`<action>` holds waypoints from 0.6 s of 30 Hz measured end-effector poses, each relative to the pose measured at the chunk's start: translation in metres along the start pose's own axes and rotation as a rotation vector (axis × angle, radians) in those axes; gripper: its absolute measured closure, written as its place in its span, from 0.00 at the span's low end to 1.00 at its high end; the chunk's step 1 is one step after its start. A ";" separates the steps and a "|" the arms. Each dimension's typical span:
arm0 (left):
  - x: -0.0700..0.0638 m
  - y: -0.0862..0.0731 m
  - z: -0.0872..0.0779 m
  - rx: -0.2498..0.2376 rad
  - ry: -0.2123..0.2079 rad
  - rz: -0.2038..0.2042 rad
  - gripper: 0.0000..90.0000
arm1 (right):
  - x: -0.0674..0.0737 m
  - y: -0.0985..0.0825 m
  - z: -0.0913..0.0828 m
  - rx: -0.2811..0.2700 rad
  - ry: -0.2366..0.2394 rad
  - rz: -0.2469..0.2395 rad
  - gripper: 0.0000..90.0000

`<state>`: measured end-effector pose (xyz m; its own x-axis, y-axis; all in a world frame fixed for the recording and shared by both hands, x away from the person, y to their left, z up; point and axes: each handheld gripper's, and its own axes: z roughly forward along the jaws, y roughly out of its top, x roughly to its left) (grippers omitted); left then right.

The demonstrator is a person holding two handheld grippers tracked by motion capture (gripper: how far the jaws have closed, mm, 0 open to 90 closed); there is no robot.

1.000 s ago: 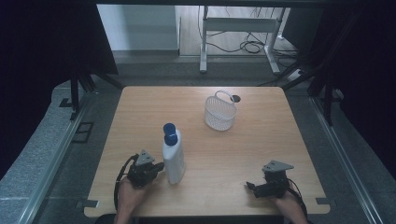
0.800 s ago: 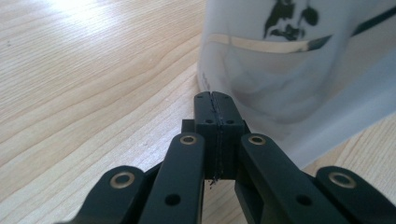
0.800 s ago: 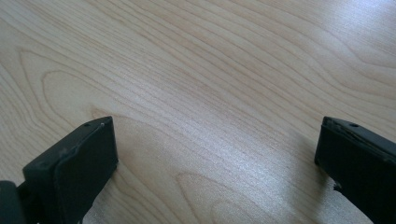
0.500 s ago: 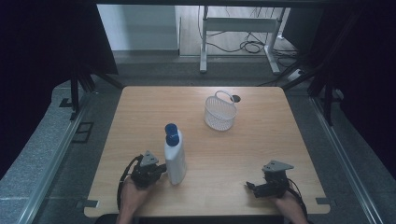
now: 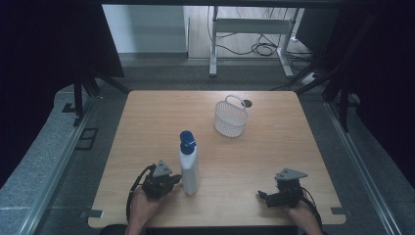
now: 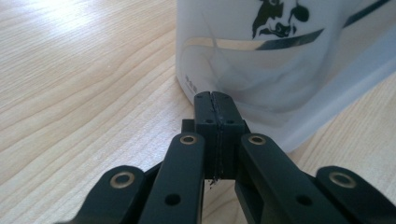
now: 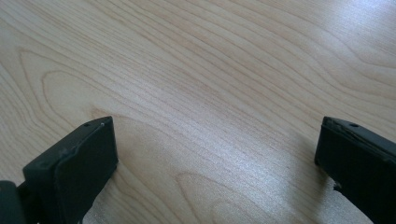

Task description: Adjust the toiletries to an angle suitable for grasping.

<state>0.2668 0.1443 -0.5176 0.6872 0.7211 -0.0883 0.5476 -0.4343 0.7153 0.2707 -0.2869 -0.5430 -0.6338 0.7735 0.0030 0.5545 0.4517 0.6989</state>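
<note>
Nearest the bench's front edge (image 5: 215, 218): left claw (image 6: 215, 95) pressed fully together with nothing between its jaws, tips touching or all but touching the lower wall of the spray bottle (image 5: 189, 169); right claw (image 7: 215, 154) well apart to the right, jaws spread wide over bare wood, gripping nothing. Just beyond the left claw: the bottle itself, upright, white translucent body with a blue trigger head (image 5: 186, 139), standing left of centre near the front. Probably light and fairly stiff plastic, somewhat slick and tall enough to topple under a sideways nudge (how full cannot be told). Best taken around the narrower upper body or neck below the trigger, not low down. Farther back, right of centre: a white wire basket (image 5: 230, 118), handle up, well apart from the bottle.
</note>
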 end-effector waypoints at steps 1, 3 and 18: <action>-0.001 0.000 0.000 0.001 -0.003 0.002 0.99 | 0.000 0.000 0.000 0.000 0.000 0.000 0.00; -0.003 0.001 0.001 0.003 -0.008 0.007 0.99 | 0.000 0.000 0.000 0.000 0.000 0.000 0.00; -0.017 0.006 0.006 -0.002 -0.063 0.029 0.99 | 0.000 0.000 0.000 0.000 0.000 0.000 0.00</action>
<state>0.2610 0.1262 -0.5154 0.7312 0.6731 -0.1108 0.5262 -0.4533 0.7195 0.2707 -0.2869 -0.5430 -0.6337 0.7735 0.0029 0.5546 0.4517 0.6989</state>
